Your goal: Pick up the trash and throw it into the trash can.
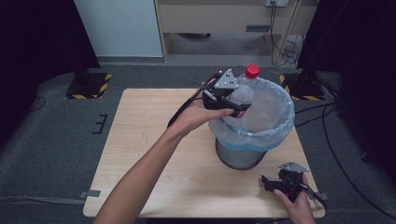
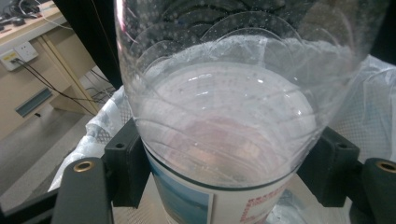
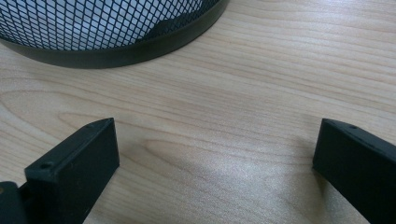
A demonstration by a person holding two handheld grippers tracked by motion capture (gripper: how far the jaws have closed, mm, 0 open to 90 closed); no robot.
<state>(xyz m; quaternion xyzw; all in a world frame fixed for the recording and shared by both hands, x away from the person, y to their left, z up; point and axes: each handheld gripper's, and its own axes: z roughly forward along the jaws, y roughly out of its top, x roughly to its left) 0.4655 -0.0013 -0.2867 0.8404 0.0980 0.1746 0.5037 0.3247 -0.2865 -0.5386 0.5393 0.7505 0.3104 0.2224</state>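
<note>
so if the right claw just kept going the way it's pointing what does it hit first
Most likely the black base ring of the mesh bin. The right claw sits open over bare table and aims at it, with nothing between; depth is hard to judge.

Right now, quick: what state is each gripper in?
Left gripper: shut on the clear plastic bottle, held at the rim of the lined mesh bin.
Right gripper: open, holding nothing, low over the wooden table.
</note>
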